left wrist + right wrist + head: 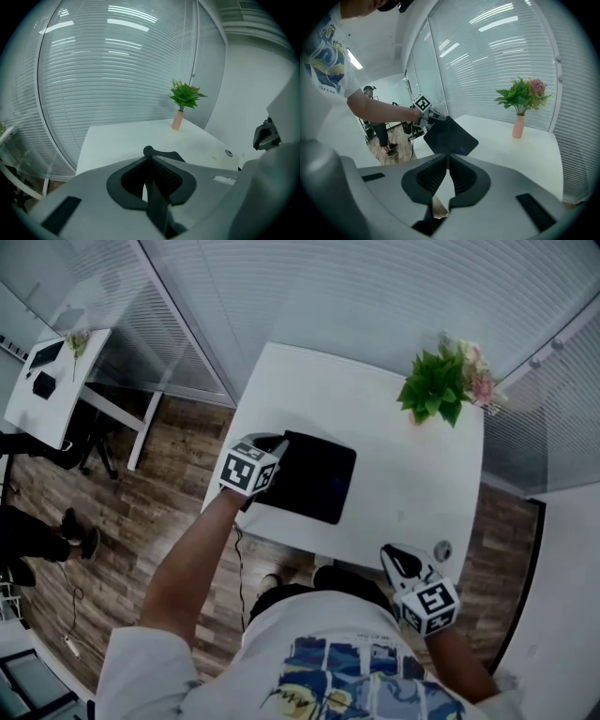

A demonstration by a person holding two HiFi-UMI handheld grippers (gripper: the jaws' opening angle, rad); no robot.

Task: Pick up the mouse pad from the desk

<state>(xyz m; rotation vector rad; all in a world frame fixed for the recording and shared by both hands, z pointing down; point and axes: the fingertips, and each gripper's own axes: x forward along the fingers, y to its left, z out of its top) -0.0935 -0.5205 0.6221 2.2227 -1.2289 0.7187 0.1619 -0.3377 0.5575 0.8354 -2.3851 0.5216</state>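
Mouse pad [314, 477] at centre frame, black, left edge pinched between left gripper [274, 448] fingers, that side lifted and tilted above white tabletop [394, 474]. Right gripper [401, 561] lower right at tabletop's near edge, fingers together, nothing between. Flower vase [441, 385] upper right, well apart.

You're clamping your left gripper [277, 448] on the mouse pad [317, 476], its edge pinched between the jaws, with your left arm [187, 563] reaching forward and the gripper angling downward. You're holding your right gripper [401, 559] low by your torso, jaws touching, nothing between them.
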